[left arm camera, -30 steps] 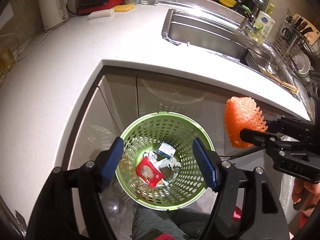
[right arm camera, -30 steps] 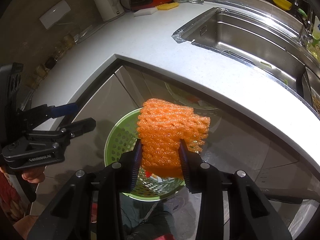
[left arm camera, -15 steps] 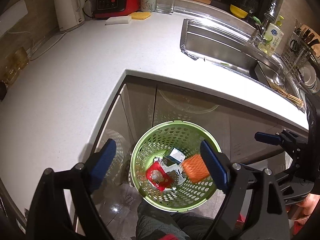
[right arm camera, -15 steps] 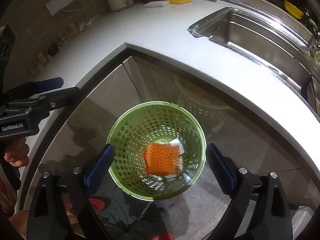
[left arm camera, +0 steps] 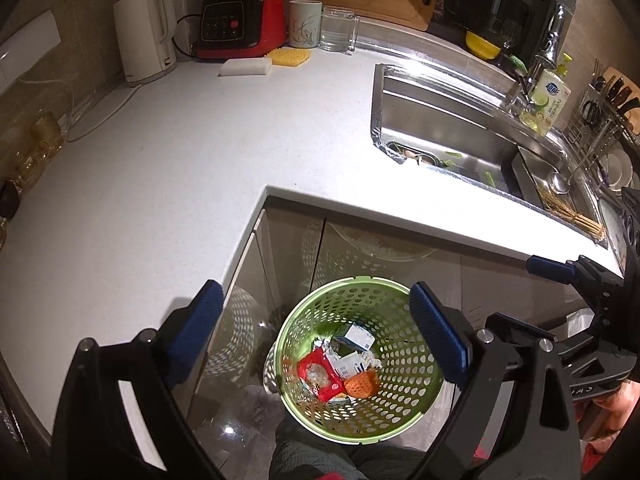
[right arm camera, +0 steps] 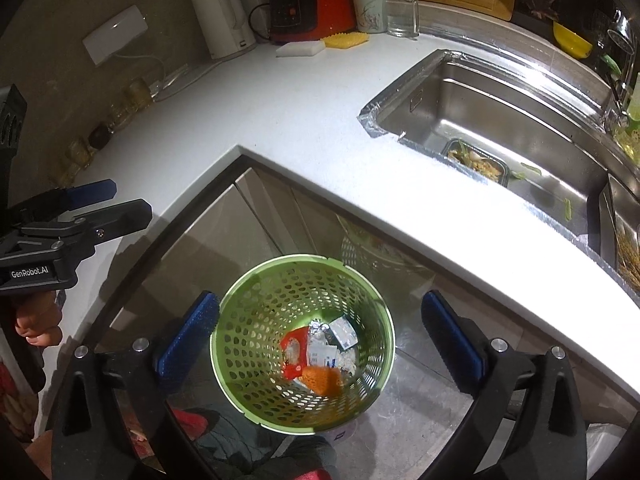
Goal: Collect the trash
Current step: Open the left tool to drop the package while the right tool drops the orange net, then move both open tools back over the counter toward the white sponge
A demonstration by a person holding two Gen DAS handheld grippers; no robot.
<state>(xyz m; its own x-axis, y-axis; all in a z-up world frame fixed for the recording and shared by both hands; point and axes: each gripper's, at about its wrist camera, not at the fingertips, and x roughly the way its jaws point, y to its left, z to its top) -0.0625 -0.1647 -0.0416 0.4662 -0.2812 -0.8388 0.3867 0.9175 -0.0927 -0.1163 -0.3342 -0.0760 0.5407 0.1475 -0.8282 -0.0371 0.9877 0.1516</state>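
Note:
A green perforated waste basket (left arm camera: 408, 396) (right arm camera: 256, 360) stands on the floor below the counter corner. Inside lie an orange foam net (left arm camera: 362, 384) (right arm camera: 324, 380), a red wrapper (left arm camera: 318, 374) (right arm camera: 294, 350), a small white-blue box (left arm camera: 356, 336) (right arm camera: 343, 332) and foil scraps. My left gripper (left arm camera: 316, 332) is open and empty, high above the basket. My right gripper (right arm camera: 320, 336) is open and empty, also above the basket. Each gripper shows at the edge of the other's view: the right one (left arm camera: 560, 280) and the left one (right arm camera: 96, 208).
The white L-shaped counter (left arm camera: 200, 152) carries a kettle (left arm camera: 144, 46), a red appliance (left arm camera: 240, 20), a mug, a glass, a white sponge (left arm camera: 245, 67) and a yellow one. A steel sink (left arm camera: 448, 128) with food scraps lies right. Glossy cabinet doors (right arm camera: 208, 240) stand behind the basket.
My right gripper opened and let go of the orange foam net, which fell into the basket. Both grippers have risen, so more of the counter shows.

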